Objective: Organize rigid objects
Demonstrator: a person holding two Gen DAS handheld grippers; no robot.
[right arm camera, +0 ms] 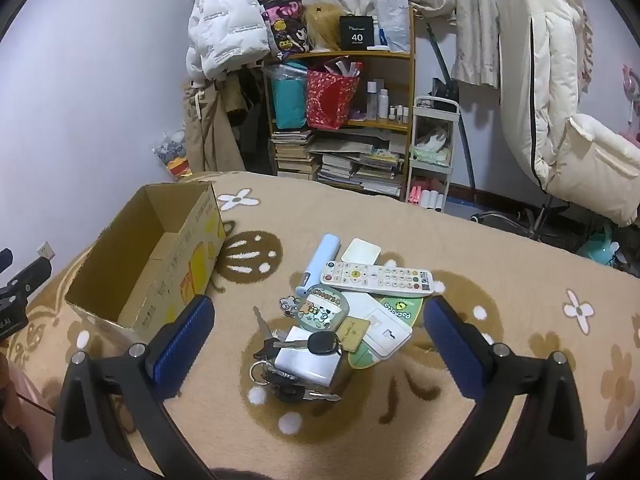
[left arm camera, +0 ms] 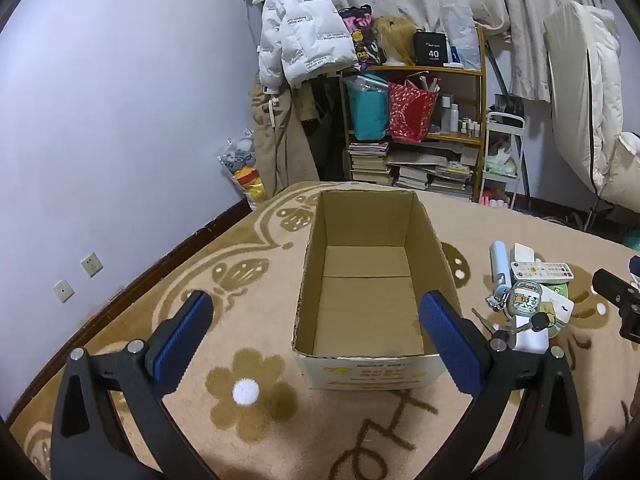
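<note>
An open, empty cardboard box [left arm camera: 366,300] [right arm camera: 136,264] stands on the beige flowered blanket. My left gripper [left arm camera: 316,312] hangs open in front of and above it, nothing between its blue pads. To the box's right lies a pile of small items: a white remote control [right arm camera: 376,278] [left arm camera: 542,270], a pale blue tube [right arm camera: 320,264] [left arm camera: 499,266], a cartoon-printed case [right arm camera: 324,312] [left arm camera: 526,298], a bunch of keys [right arm camera: 296,364], a white box [right arm camera: 308,362] and white cards. My right gripper [right arm camera: 318,316] stands open over this pile, not touching anything.
The blanket [right arm camera: 500,380] covers a bed that ends at the left wall [left arm camera: 120,120]. Beyond it stand a wooden shelf [right arm camera: 340,120] with books, bags and bottles, hanging jackets and a small white cart [right arm camera: 432,152]. The other gripper's black body shows at the frame edge [left arm camera: 620,300].
</note>
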